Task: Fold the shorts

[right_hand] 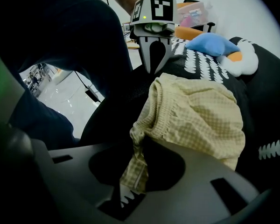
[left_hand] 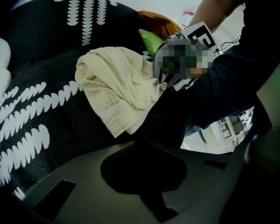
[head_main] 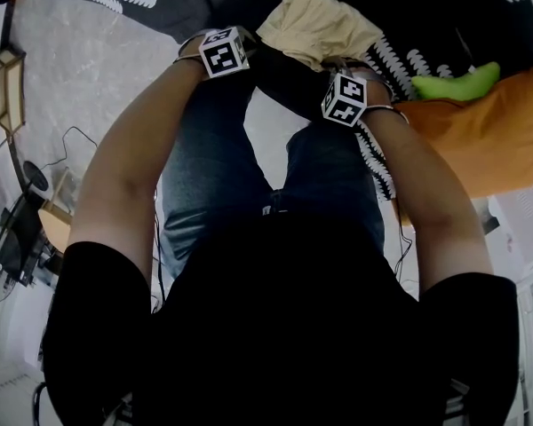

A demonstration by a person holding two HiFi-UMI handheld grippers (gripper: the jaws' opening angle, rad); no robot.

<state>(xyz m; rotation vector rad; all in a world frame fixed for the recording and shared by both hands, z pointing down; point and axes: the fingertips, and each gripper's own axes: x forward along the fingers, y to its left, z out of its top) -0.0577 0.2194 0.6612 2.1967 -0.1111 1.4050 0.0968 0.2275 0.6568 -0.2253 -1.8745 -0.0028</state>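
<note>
Both jaws sets closed; right gripper (right_hand: pixel 124 200) pinches checked shorts (right_hand: pixel 200 111) hem, left gripper (left_hand: pixel 157 207) beside shorts.

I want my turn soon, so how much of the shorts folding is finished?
Nothing looks folded yet: the shorts lie in a crumpled heap on the black cloth. In hand: the right gripper is pinching one edge of them. The left gripper is shut beside the heap, with no shorts seen in it. Left to do: spread them flat, then fold.
</note>
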